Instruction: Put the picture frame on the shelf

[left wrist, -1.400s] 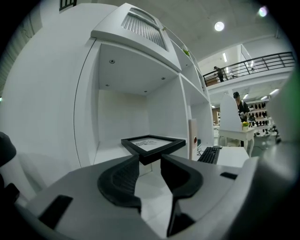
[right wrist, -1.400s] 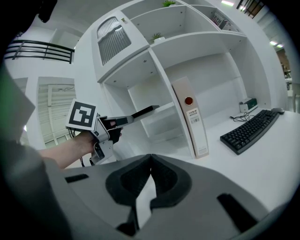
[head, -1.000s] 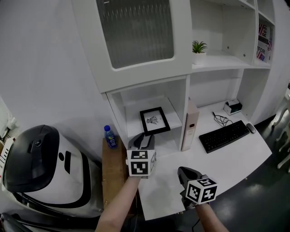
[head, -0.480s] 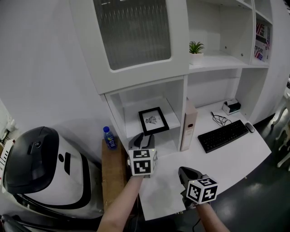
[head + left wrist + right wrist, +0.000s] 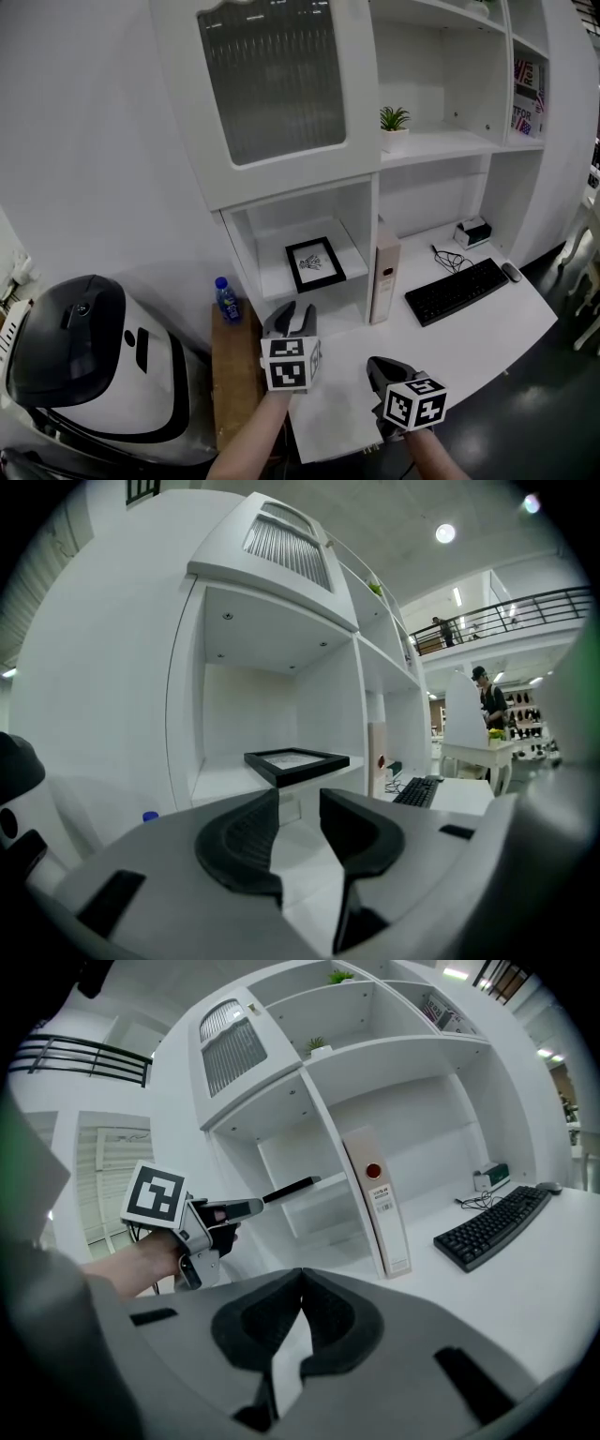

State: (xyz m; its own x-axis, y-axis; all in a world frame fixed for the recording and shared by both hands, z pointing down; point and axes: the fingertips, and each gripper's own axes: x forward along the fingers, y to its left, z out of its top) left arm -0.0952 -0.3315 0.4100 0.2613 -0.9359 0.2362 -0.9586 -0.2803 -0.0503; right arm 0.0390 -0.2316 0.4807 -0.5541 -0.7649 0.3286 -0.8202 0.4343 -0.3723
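A black rectangular picture frame (image 5: 314, 264) lay flat on the smooth white shelf (image 5: 274, 274); the left gripper (image 5: 292, 313) (ribbed jaws apart, empty) was closing, the right gripper (image 5: 379, 366) pinched together, empty.

I see a black keyboard (image 5: 457, 290) lying on the white counter (image 5: 487, 326), with a mouse (image 5: 510, 272) just beside its right end and a tangled cable (image 5: 447, 256) behind it. A beige binder (image 5: 383, 277) stands upright. A blue-capped bottle (image 5: 225, 298) stands on a wooden stand (image 5: 232, 375) beside a large white-and-black machine (image 5: 84, 361). A small potted plant (image 5: 394, 124) sits higher up.
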